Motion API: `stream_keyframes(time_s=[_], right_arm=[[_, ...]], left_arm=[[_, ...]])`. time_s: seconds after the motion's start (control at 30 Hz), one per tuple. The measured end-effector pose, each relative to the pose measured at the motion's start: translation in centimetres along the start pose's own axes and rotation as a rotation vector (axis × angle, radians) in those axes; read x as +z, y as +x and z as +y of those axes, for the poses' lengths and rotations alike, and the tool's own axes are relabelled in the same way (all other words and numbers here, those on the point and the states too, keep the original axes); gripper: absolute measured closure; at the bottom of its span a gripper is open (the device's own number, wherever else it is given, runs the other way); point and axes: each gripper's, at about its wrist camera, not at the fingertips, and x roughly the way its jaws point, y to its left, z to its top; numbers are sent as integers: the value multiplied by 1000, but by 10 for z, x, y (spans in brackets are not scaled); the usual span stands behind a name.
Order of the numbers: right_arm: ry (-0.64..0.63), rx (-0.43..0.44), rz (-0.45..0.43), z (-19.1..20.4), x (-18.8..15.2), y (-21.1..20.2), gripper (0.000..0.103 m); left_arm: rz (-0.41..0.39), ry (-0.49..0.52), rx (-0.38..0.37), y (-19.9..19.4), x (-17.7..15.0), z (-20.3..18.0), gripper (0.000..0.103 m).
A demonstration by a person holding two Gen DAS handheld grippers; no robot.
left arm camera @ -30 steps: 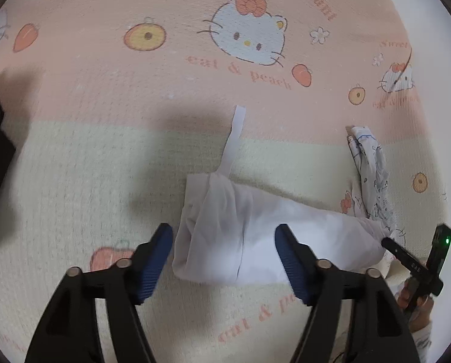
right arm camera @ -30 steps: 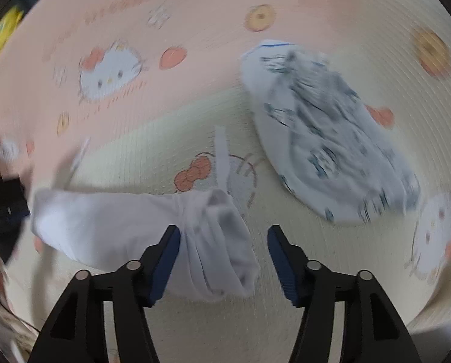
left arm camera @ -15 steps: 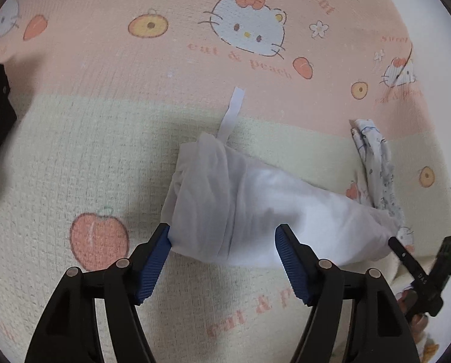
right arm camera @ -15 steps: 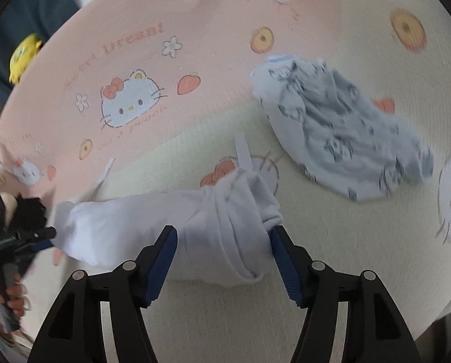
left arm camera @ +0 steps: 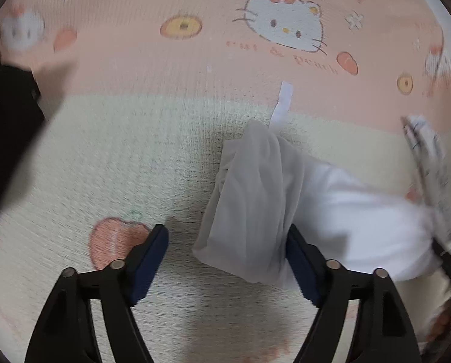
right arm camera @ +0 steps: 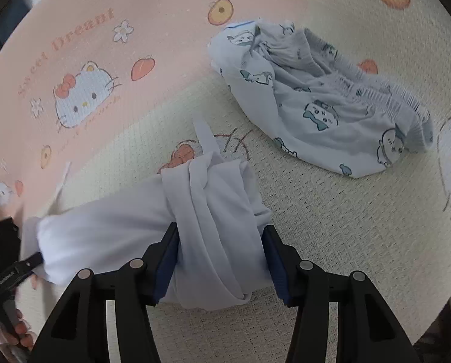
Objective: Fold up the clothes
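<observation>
On the left of the printed blanket [left arm camera: 119, 157], a pink and cream cover with cartoon cats and peaches, the left hand-held gripper [left arm camera: 227, 260] hangs over the near end of a rolled-up white garment [left arm camera: 255, 199]. Its jaws have just been opening and stand apart: the left pad is clear of the cloth over a printed peach, while the right pad sits at the edge of the roll, so the bundle's end lies partly between them without being pinched. A thin white strap [left arm camera: 283, 99] trails from the top of that end toward the pink band. The roll runs rightward across the cream part of the blanket, and at its other end the right hand-held gripper [right arm camera: 219, 260] straddles it; those jaws have just been closing and both blue pads now press against the sides of the bundle, clamped on the garment. A second strap [right arm camera: 205, 136] sticks up from that end. Further right, well apart from the roll, a crumpled pair of pale printed shorts [right arm camera: 322, 103] waits, apparently still unfolded. The step in hand looks like taking hold of both ends of the bunched white garment. The next move probably calls for the left jaws to shift a little right and close on the cloth, then both hands to lift and spread it flat so a proper fold can begin.
</observation>
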Motion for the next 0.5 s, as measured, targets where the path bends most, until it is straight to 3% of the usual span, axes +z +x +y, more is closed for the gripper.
stream_keyframes(time_s=[0.13, 0.2, 0.27, 0.37, 0.5], right_arm=[[1, 60, -56, -4, -5, -8, 44], [68, 107, -47, -13, -9, -17, 37], [117, 134, -45, -19, -14, -25, 37], [118, 112, -6, -23, -26, -35, 36], [156, 152, 48, -26, -39, -37, 36]], left_arm=[[-13, -54, -101, -11, -7, 14, 24], [-21, -115, -168, -18, -11, 23, 24], [-53, -173, -204, -25, -18, 29, 24], [-49, -224, -224, -27, -25, 30, 24], [-55, -148, -178, -37, -30, 17, 24]])
